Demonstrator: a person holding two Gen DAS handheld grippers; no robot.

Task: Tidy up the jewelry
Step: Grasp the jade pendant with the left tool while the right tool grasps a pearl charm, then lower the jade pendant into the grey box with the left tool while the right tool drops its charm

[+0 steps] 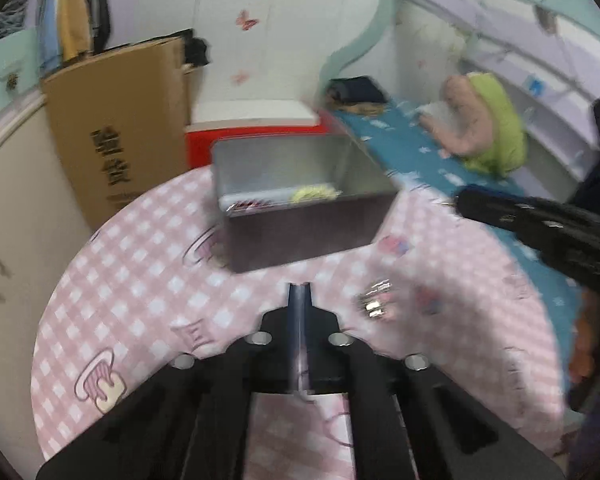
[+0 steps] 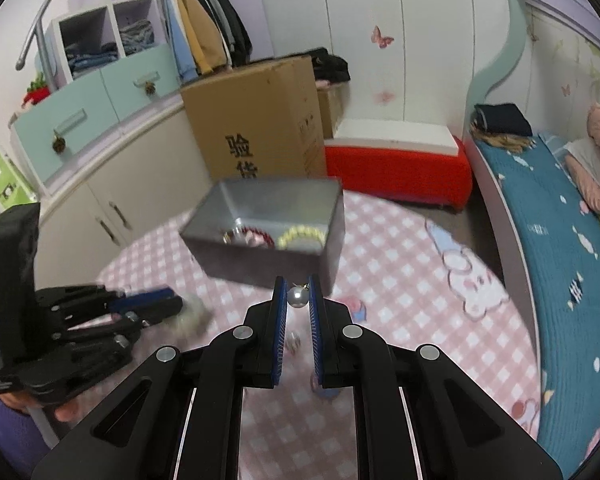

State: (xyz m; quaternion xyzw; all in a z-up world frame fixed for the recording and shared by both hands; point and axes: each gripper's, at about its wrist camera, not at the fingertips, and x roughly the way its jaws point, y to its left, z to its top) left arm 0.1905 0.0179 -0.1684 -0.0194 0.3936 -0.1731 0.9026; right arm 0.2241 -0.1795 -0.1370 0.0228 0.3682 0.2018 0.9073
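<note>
Two hand-held grippers work over a round table point(image 2: 400, 280) covered in pink checked cloth. The right gripper point(image 2: 299, 294) has its jaws drawn nearly together on one silvery pearl bead point(image 2: 297, 297), pinched at the fingertips just in front of the single grey metal box point(image 2: 268, 220). The bead is round, with a small gold fitting on its upper right side. The left gripper point(image 1: 299, 294) has its jaws pressed fully together, with nothing visible between them. The open box sits near the table's far edge, its long side running roughly left to right. Inside lie two bracelets side by side: a red beaded one point(image 2: 246, 236) on the left and a pale yellow one point(image 2: 302, 237) on the right. One shiny metal piece point(image 1: 376, 300), blurred, rests on the cloth just beside the left gripper.
</note>
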